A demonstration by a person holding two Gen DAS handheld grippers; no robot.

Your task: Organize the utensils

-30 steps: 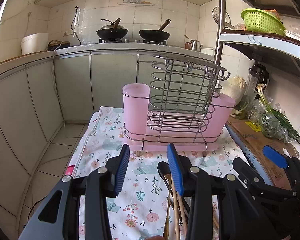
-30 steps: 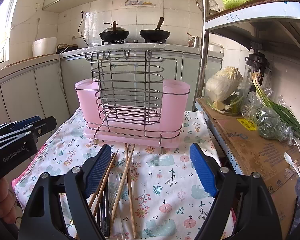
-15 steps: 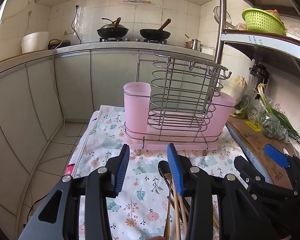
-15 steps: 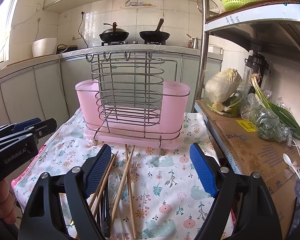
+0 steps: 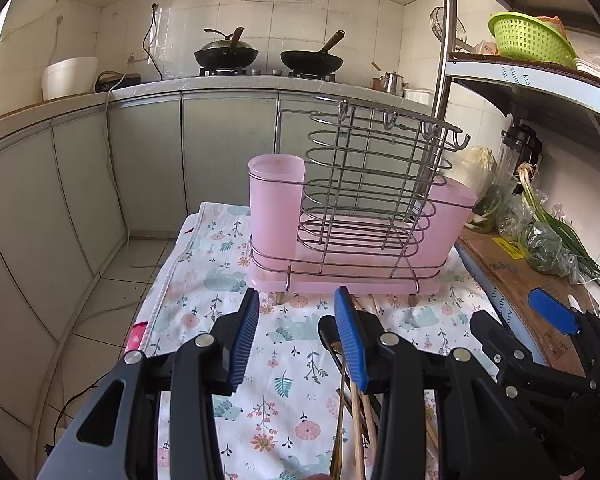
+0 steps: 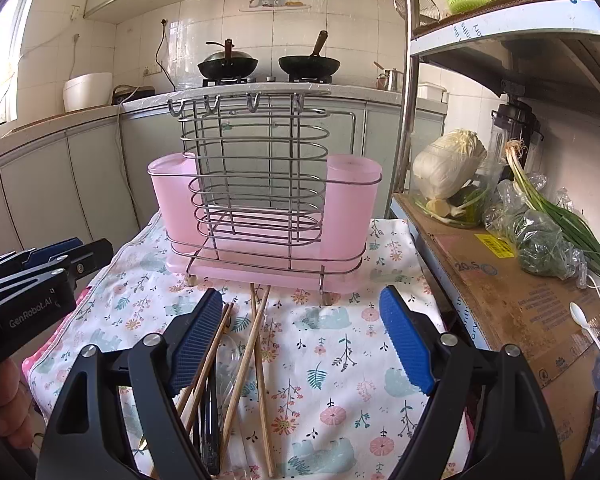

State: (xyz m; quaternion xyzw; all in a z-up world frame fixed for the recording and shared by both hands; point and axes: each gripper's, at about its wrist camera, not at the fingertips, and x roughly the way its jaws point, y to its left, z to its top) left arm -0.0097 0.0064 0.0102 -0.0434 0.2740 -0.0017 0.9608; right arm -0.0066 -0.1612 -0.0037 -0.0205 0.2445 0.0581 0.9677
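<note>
Between both spread grippers (image 6: 302,340) (image 5: 296,338), chopsticks (image 6: 256,344) lie lengthwise, tips toward the pink holder (image 6: 264,208).

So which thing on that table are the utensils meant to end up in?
Find the floral cloth covering the small table. At its far end stands a wire rack with a tall pink plastic cup at each side. Unlike the chopsticks lying flat before it, it stands upright, hooks along the top.

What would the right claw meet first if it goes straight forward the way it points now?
Probably the utensil rack. The right claw is open and empty above the floral cloth, aimed at the rack's pink base. The chopsticks lie lower, under its left side, so it likely passes above them; depth is unclear.
</note>
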